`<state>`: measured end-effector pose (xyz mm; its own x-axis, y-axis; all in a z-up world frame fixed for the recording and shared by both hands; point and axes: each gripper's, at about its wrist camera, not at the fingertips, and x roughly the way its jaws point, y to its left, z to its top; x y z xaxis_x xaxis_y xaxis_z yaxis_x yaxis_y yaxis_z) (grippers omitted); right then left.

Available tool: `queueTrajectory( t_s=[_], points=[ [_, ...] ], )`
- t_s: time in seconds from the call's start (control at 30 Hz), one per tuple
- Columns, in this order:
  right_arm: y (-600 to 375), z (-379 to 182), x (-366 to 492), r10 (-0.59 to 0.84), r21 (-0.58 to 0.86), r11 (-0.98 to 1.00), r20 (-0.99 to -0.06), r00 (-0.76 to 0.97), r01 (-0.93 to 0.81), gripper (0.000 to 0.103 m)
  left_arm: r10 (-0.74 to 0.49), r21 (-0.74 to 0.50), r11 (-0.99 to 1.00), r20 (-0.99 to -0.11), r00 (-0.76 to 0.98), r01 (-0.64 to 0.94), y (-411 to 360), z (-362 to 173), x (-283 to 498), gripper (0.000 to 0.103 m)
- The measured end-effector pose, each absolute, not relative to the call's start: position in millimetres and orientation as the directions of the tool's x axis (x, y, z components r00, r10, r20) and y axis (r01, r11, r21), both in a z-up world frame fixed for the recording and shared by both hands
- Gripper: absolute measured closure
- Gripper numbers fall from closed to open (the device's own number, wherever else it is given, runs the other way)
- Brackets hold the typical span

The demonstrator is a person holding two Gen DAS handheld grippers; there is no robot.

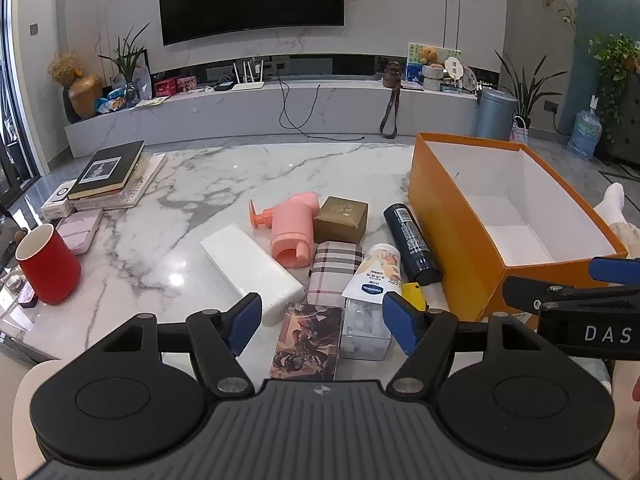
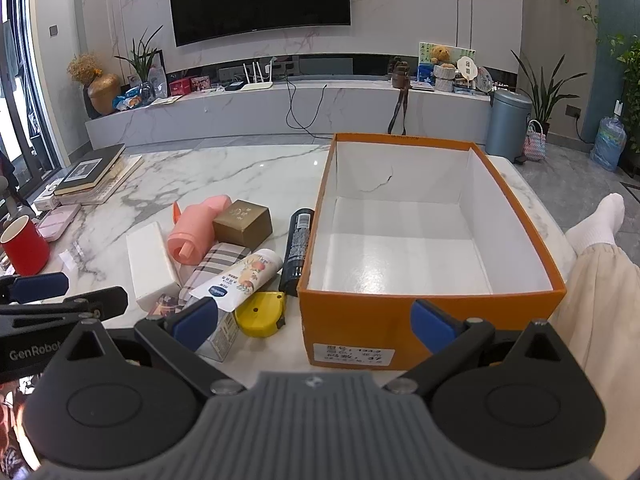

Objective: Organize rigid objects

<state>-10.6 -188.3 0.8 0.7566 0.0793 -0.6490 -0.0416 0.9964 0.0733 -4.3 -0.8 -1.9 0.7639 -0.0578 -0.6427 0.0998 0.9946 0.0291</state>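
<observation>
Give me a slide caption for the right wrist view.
Open right gripper faces an empty orange box beside cluttered toiletries on the marble table.

Both views are brightly and evenly lit by daylight from the window [image 1: 8, 92] at left. Soft glare is seen on the bench [image 1: 176, 276]. Edges are strongly bowed by fisheye distortion; focus is sharp.

- We read "Vaseline" on the blue oval of the cream tube [image 1: 375, 276].
- We read "DAS" on the right hand-held gripper [image 1: 560, 280] body.
- We read "GenRobot" on the left hand-held gripper [image 2: 64, 292] body.
- We read "37" on the orange box [image 2: 360, 320] label; its other print is illegible.
</observation>
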Motion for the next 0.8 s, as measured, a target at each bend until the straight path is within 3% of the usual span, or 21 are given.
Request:
queueTrajectory(
  t_s=[0.8],
  points=[
    [-185.6, 3.0, -9.1, 0.082, 0.069, 0.996, -0.659, 0.747, -0.049, 0.002, -0.062, 0.034, 0.993, -0.646, 0.761, 0.110, -1.1, -3.7, -4.5, 0.023]
  ],
)
